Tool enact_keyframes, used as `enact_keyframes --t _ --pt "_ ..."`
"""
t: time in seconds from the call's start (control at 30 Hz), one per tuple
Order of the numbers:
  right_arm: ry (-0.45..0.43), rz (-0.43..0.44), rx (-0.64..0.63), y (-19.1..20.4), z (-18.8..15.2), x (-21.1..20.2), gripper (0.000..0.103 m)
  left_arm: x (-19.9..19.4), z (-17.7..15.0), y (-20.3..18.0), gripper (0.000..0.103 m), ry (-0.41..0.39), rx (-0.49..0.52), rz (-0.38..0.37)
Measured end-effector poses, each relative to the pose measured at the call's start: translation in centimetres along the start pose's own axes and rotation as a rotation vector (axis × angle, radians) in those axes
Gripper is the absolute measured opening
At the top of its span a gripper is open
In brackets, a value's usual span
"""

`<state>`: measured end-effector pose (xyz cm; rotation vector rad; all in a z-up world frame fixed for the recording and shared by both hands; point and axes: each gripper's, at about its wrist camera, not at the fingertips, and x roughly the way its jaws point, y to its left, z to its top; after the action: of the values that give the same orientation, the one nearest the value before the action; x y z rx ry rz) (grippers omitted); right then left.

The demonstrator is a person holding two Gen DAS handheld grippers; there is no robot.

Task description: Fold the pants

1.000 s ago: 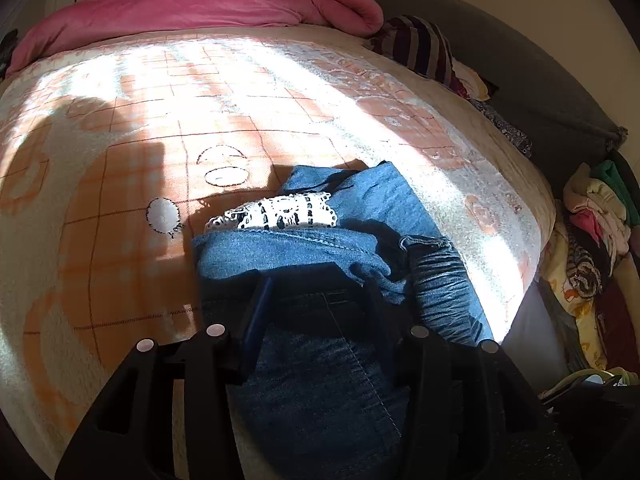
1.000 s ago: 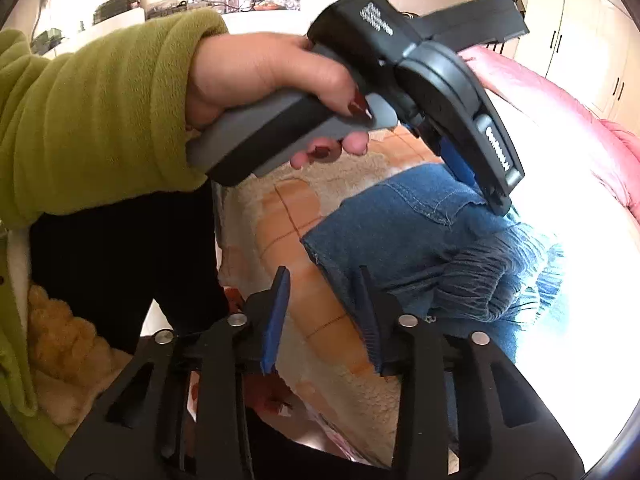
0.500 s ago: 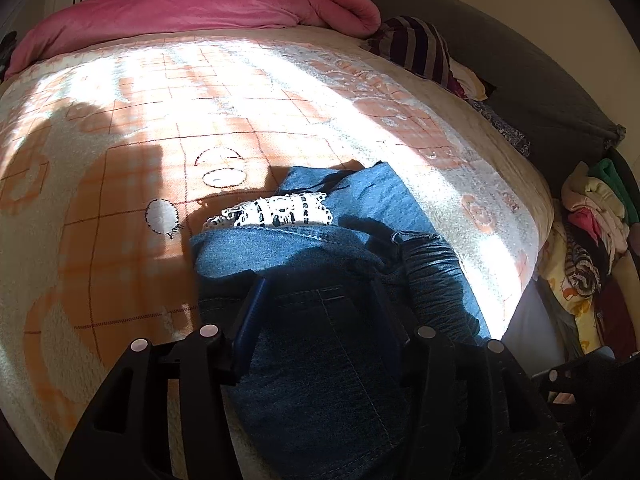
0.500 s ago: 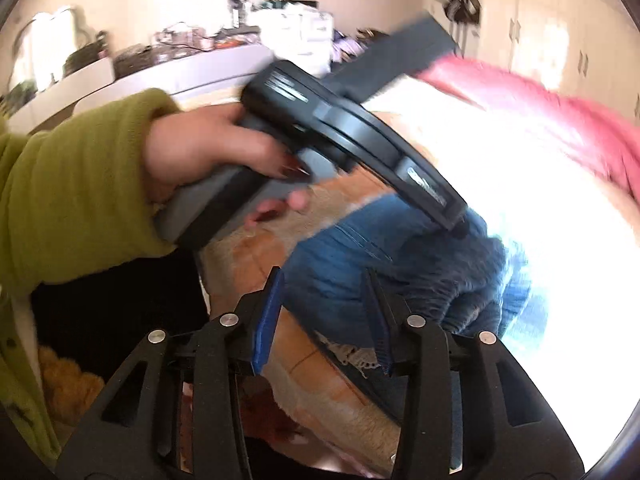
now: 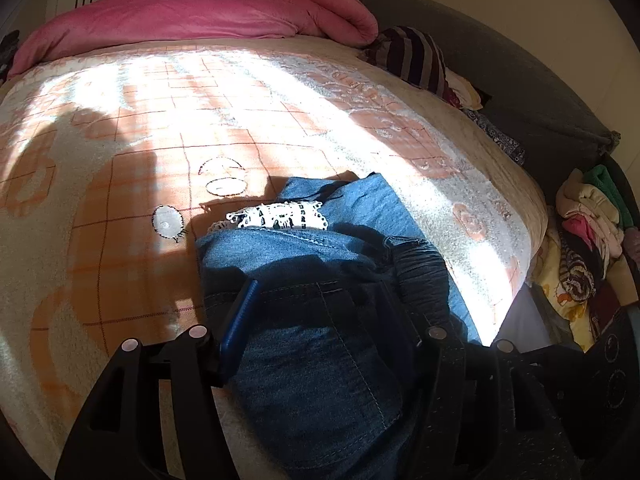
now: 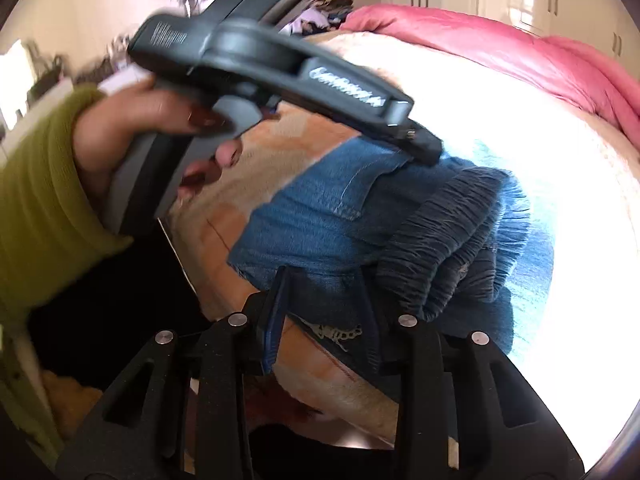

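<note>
Left gripper [image 5: 316, 296] jaws wider over jeans [image 5: 320, 344]

Left gripper [image 5: 320, 300]: angled down, jaws opening; right gripper [image 6: 324, 300]: angled down, jaws closing; green sleeve [image 6: 44, 200]

Two handheld black plastic grippers. Left gripper [image 5: 316, 300]: matte, lightly speckled fingers with triangular cut-outs, round silver screw heads near the knuckles, a blue pad lining one finger. Right gripper [image 6: 320, 304]: same black build, silver screws, blue pad. Behind the left gripper, a grey handle, white lettering along its body, a hand [image 6: 132, 128] with dark red nails, an olive-green fleece sleeve [image 6: 44, 192].
</note>
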<state>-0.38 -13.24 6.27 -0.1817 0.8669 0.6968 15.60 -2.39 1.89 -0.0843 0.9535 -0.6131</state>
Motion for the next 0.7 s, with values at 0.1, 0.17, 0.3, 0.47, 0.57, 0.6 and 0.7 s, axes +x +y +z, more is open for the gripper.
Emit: enact_keyframes --t 0.1,0.17,0.3,0.47,0.57,0.6,0.7 --pt "-0.031 -0.006 0.012 -0.1 0.0 -1.2 0.033 -0.8 0.0 0.2 0.063 -0.015 0.009 0.028" --pt "-0.044 -0.008 0.019 0.0 0.1 -1.8 0.035 -1.5 0.0 0.2 0.073 -0.031 0.013 0.052" --pt "-0.08 -0.009 0.028 0.0 0.4 -3.3 0.043 -2.8 0.2 -0.1 0.073 -0.068 0.034 0.081" --pt "-0.125 -0.04 0.026 -0.5 1.2 -4.7 0.052 -3.6 -0.1 -0.7 0.08 -0.084 0.063 0.114" --pt "-0.15 -0.067 0.028 -0.3 1.2 -6.3 0.061 -4.1 -0.2 -1.6 0.091 -0.106 0.084 0.141" --pt "-0.162 -0.072 0.037 -0.5 1.2 -6.8 0.064 -4.2 -0.2 -1.8 0.091 -0.111 0.089 0.151" --pt "-0.195 -0.101 0.071 -1.1 1.4 -7.9 0.072 -4.6 -0.3 -2.5 0.095 -0.126 0.088 0.164"
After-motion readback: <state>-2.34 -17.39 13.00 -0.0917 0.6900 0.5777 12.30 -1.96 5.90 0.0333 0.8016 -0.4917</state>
